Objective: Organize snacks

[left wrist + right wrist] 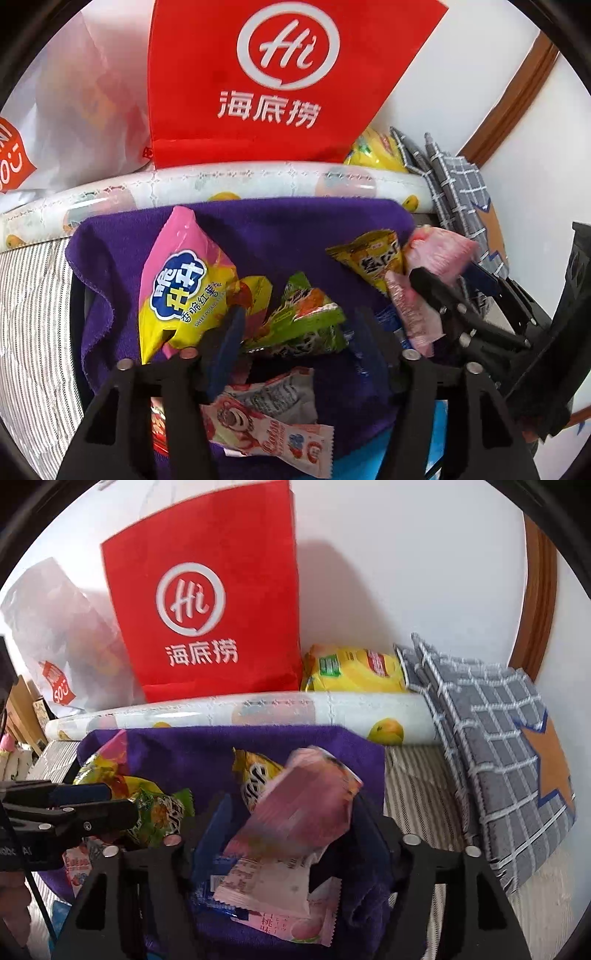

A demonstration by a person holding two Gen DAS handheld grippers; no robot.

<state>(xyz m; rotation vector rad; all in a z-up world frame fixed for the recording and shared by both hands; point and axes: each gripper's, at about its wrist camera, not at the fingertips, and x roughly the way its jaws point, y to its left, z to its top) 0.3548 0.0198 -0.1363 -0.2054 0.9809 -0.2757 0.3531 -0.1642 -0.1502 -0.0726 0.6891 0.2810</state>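
Observation:
Several snack packets lie on a purple towel [258,229]. In the left wrist view my left gripper [295,332] is open over a green packet [306,325], with a pink-and-yellow sweet potato bag [184,291] to its left and a pink strawberry packet [266,428] below. A yellow packet [373,258] lies farther right. My right gripper [291,823] has a blurred pink packet [306,805] between its wide-apart fingers; I cannot tell if they grip it. It appears at the right of the left view [443,295]. A peach packet [295,919] lies beneath.
A red paper bag [207,602] and a white plastic bag [55,635] stand against the wall behind a rolled fruit-print sheet [258,712]. A yellow tea pack [354,668] and a grey checked cushion [498,738] sit at right. Striped cloth [33,314] covers the surface.

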